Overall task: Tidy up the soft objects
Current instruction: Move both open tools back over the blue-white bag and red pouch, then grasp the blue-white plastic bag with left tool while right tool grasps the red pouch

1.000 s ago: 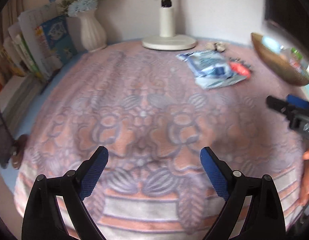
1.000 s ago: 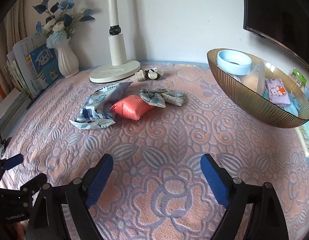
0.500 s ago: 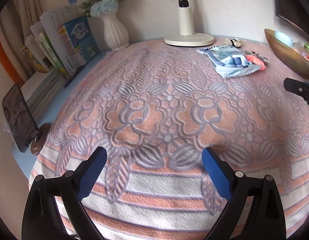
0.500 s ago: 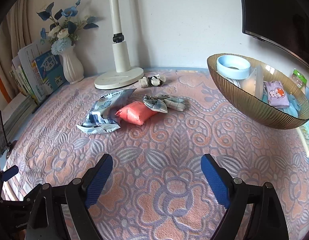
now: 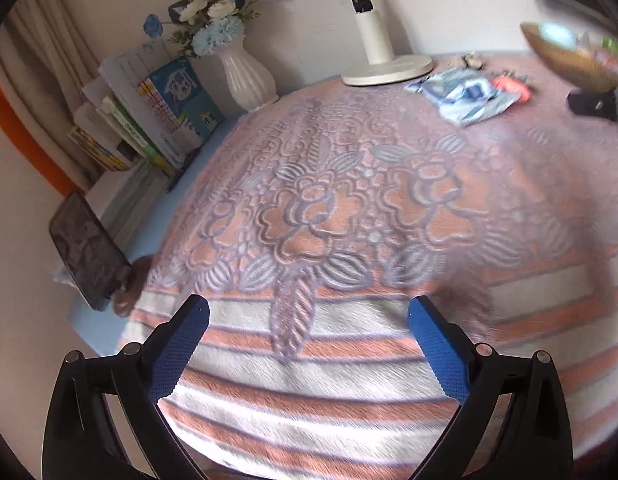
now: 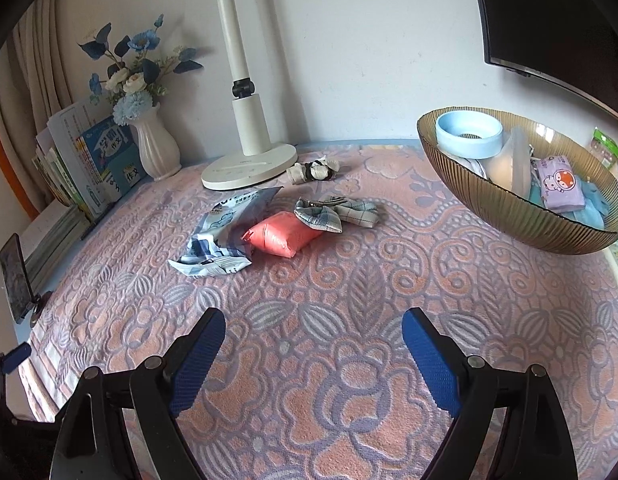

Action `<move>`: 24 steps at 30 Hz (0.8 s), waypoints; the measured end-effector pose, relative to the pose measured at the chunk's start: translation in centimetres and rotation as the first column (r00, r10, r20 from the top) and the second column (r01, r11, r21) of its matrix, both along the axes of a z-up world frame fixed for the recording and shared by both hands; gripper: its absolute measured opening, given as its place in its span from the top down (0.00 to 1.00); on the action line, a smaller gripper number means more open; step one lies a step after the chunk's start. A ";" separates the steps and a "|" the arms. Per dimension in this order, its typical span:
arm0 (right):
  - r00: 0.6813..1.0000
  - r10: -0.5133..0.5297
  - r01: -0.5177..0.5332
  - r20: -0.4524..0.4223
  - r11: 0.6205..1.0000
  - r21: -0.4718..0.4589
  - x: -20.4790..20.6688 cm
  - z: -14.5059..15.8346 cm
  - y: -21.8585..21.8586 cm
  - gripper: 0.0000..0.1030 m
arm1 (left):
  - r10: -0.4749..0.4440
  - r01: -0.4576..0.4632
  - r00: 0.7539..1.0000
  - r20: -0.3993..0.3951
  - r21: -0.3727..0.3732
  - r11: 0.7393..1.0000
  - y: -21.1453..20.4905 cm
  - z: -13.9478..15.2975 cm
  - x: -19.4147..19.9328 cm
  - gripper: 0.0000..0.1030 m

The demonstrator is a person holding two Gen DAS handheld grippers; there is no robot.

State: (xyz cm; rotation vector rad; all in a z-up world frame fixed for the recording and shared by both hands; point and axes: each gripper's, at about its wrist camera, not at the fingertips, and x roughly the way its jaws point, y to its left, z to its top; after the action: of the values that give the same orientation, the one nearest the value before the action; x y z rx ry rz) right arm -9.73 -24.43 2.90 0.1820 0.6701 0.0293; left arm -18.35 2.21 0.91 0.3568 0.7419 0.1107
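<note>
A red soft pouch, a blue-white plastic packet, a plaid fabric piece and a small beige-black bundle lie mid-table on the patterned blanket. A ribbed amber bowl at the right holds a blue ring, a lilac pouch and other items. My right gripper is open and empty, well short of the pile. My left gripper is open and empty over the blanket's striped front edge; the packet and red pouch lie far off at upper right.
A white lamp base, a white vase of blue flowers and upright books stand at the back left. A phone on a stand sits at the table's left edge. A dark screen hangs at upper right.
The left gripper has pulled back and swung left, so the table's left edge, books and phone now show. The right gripper has pulled back slightly. Both stay open.
</note>
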 end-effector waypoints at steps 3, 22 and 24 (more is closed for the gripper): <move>1.000 0.002 -0.002 0.000 1.000 0.018 0.0 0.0 -0.2 0.14 | -0.042 0.045 0.999 0.033 -0.100 0.994 0.0 2.3 -0.2 0.03; 0.981 0.024 0.034 -0.191 0.955 0.294 3.3 0.1 -4.4 0.14 | -0.375 0.235 0.921 -0.106 -0.617 0.751 -6.9 5.2 15.9 0.04; 0.979 0.051 0.018 -0.198 0.943 0.331 4.4 0.7 -4.5 0.14 | -0.387 0.226 0.915 -0.116 -0.648 0.728 -7.3 4.5 17.4 0.05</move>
State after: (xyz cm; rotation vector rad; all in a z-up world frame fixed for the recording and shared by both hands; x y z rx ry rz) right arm -5.29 -28.89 3.60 0.5102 0.8705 0.1422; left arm -0.92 -5.05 5.40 -0.1578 0.9069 -0.5080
